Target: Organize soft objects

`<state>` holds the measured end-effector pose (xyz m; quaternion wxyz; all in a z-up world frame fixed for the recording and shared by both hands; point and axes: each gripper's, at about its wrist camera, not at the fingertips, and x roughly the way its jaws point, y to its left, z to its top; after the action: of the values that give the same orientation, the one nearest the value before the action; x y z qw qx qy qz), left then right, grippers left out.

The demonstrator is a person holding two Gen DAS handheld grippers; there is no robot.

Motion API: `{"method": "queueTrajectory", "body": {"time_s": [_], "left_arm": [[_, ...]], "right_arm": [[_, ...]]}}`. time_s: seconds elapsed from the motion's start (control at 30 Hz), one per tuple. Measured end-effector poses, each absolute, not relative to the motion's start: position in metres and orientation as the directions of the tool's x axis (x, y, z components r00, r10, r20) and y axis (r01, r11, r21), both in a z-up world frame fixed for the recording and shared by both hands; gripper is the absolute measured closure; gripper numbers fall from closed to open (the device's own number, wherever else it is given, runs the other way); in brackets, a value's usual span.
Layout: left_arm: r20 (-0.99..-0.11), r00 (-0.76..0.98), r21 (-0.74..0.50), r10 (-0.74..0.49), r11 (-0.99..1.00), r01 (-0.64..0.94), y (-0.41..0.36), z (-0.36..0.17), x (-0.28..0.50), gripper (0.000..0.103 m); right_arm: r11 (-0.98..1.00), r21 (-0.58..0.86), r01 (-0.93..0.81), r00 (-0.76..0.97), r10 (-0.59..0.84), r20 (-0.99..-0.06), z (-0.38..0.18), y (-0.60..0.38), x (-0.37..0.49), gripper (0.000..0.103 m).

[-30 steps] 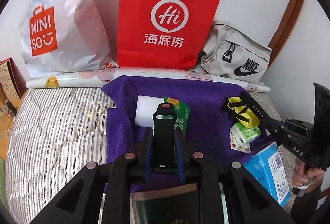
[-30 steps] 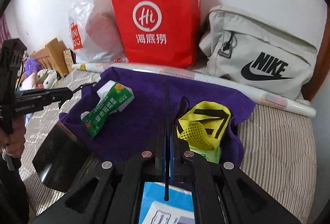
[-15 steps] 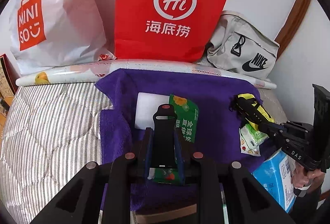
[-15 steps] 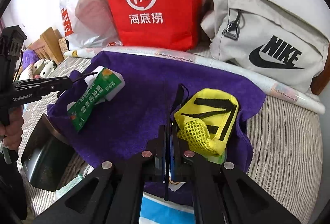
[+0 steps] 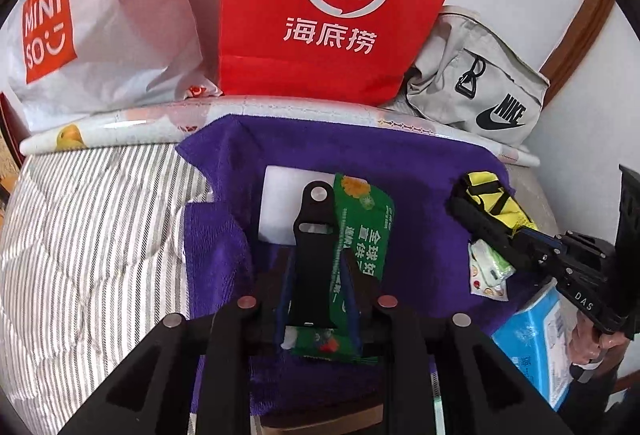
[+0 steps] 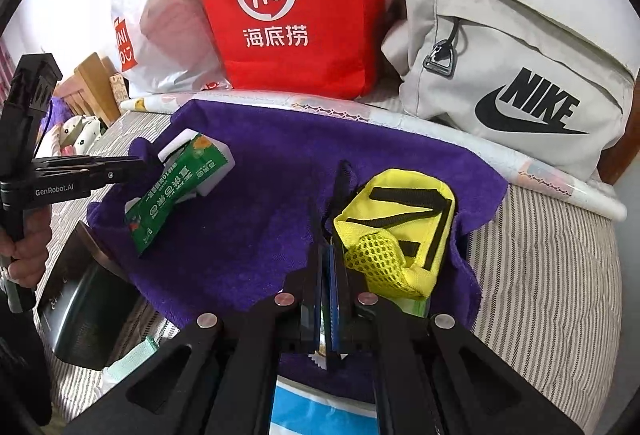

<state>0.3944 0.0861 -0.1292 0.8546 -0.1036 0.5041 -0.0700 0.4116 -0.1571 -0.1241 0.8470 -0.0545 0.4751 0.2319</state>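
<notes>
A purple towel (image 5: 416,171) (image 6: 280,171) lies spread on the striped bed. My left gripper (image 5: 316,203) (image 6: 140,167) reaches over a green packet (image 5: 364,231) (image 6: 176,187) and a white block (image 5: 280,195) (image 6: 218,171) on the towel; its fingers look close together, but whether they hold anything is unclear. My right gripper (image 6: 330,203) (image 5: 464,203) is shut, beside a yellow mesh pouch (image 6: 400,227) (image 5: 500,203) that lies over a small green-and-white wipes packet (image 5: 490,267).
A red paper bag (image 5: 336,3) (image 6: 296,3), a white Miniso bag (image 5: 100,19) and a grey Nike bag (image 6: 520,83) (image 5: 480,83) stand along the wall behind a rolled sheet (image 5: 120,123). A blue tissue pack (image 5: 536,347) and a dark box (image 6: 84,315) lie at the towel's near edge.
Both grippers have moved forward over the towel. The left now reaches above the green packet and white block; the right has come up beside the yellow pouch.
</notes>
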Motion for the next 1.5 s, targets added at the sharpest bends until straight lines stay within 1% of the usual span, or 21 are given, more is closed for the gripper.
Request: {"method": "queueTrajectory", "body": {"time_s": [0.07,0.1,0.17,0.2,0.27,0.43,0.6,0.7,0.77,0.83,1.0,1.13,1.3,1.33,1.37,1.4,1.43,1.47,1.5], "left_arm": [[-0.849,0.478,-0.251,-0.224,0.968,0.008,0.089,-0.128,0.393,0.072],[-0.850,0.480,-0.248,-0.219,0.969,0.003,0.090,-0.126,0.391,0.071],[-0.846,0.488,-0.246,-0.214,0.969,-0.002,0.093,-0.122,0.385,0.070],[-0.846,0.490,-0.245,-0.212,0.970,-0.004,0.094,-0.119,0.381,0.070],[-0.844,0.497,-0.237,-0.203,0.972,-0.006,0.095,-0.113,0.373,0.070],[-0.832,0.526,-0.210,-0.175,0.978,-0.007,0.096,-0.097,0.346,0.070],[-0.815,0.561,-0.177,-0.147,0.984,0.000,0.095,-0.083,0.312,0.070],[-0.812,0.566,-0.174,-0.143,0.985,0.000,0.096,-0.078,0.295,0.070],[-0.808,0.570,-0.180,-0.147,0.984,-0.002,0.096,-0.076,0.286,0.070],[-0.807,0.570,-0.188,-0.156,0.982,0.003,0.096,-0.076,0.276,0.070],[-0.800,0.581,-0.173,-0.150,0.985,0.016,0.098,-0.077,0.255,0.070],[-0.794,0.595,-0.146,-0.125,0.989,0.012,0.102,-0.081,0.242,0.070],[-0.799,0.586,-0.154,-0.135,0.988,0.017,0.109,-0.092,0.234,0.070],[-0.801,0.584,-0.152,-0.131,0.988,0.013,0.111,-0.094,0.232,0.070],[-0.803,0.583,-0.148,-0.123,0.989,0.005,0.112,-0.096,0.230,0.070],[-0.803,0.584,-0.145,-0.118,0.989,0.001,0.113,-0.097,0.229,0.070],[-0.804,0.583,-0.145,-0.117,0.989,-0.001,0.114,-0.098,0.227,0.070],[-0.804,0.583,-0.149,-0.120,0.989,-0.001,0.115,-0.098,0.225,0.070],[-0.804,0.582,-0.154,-0.125,0.988,0.000,0.116,-0.099,0.223,0.070]], "right_arm": [[0.884,0.132,-0.448,0.441,0.348,-0.827,-0.121,-0.158,0.408,0.092],[0.885,0.132,-0.447,0.446,0.348,-0.824,-0.119,-0.158,0.406,0.090],[0.884,0.132,-0.449,0.456,0.354,-0.816,-0.114,-0.159,0.400,0.081],[0.883,0.134,-0.449,0.459,0.357,-0.814,-0.111,-0.159,0.397,0.078],[0.883,0.136,-0.449,0.473,0.364,-0.802,-0.105,-0.160,0.388,0.067],[0.876,0.137,-0.462,0.490,0.380,-0.785,-0.092,-0.159,0.360,0.064],[0.860,0.145,-0.489,0.491,0.410,-0.769,-0.081,-0.154,0.321,0.054],[0.840,0.165,-0.516,0.476,0.442,-0.761,-0.078,-0.149,0.296,0.050],[0.826,0.176,-0.536,0.455,0.457,-0.764,-0.079,-0.143,0.284,0.045],[0.813,0.181,-0.553,0.431,0.465,-0.774,-0.084,-0.133,0.274,0.043],[0.783,0.182,-0.595,0.368,0.466,-0.804,-0.099,-0.106,0.260,0.043],[0.773,0.175,-0.610,0.311,0.437,-0.844,-0.121,-0.083,0.257,0.043],[0.777,0.156,-0.610,0.249,0.375,-0.893,-0.149,-0.066,0.259,0.045],[0.777,0.153,-0.610,0.249,0.372,-0.894,-0.151,-0.064,0.259,0.050],[0.779,0.151,-0.608,0.259,0.375,-0.890,-0.152,-0.064,0.259,0.064],[0.781,0.149,-0.606,0.266,0.376,-0.888,-0.151,-0.064,0.258,0.070],[0.783,0.148,-0.604,0.275,0.379,-0.884,-0.150,-0.065,0.258,0.078],[0.786,0.153,-0.599,0.287,0.389,-0.875,-0.146,-0.067,0.257,0.084],[0.789,0.165,-0.591,0.301,0.406,-0.863,-0.141,-0.071,0.257,0.086]]}}
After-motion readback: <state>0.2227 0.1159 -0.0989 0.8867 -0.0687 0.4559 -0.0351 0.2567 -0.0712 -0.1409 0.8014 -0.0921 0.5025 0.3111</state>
